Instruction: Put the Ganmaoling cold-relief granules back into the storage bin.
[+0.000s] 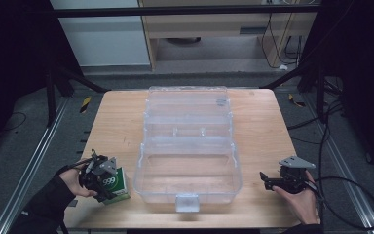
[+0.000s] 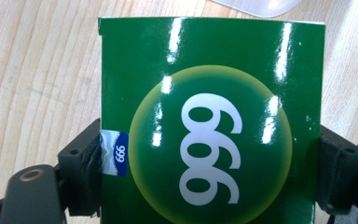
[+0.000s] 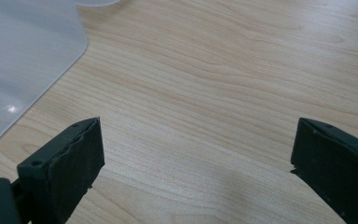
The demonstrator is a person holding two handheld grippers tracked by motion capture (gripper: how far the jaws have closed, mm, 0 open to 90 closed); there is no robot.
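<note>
A green box marked 999 stands on the wooden table near its front left corner. My left gripper is shut on it, one jaw on each side of the green box, whose glossy face takes up most of the left gripper view. A clear plastic storage box with its lid folded back lies open in the middle. My right gripper rests open near the front right corner, jaws wide apart over bare wood, with the clear box corner off to its left.
The person's hands come in from the bottom on both sides. A cable trails from the right gripper off the table's right edge. Dark floor and metal rails surround the table; a cabinet stands beyond the far edge.
</note>
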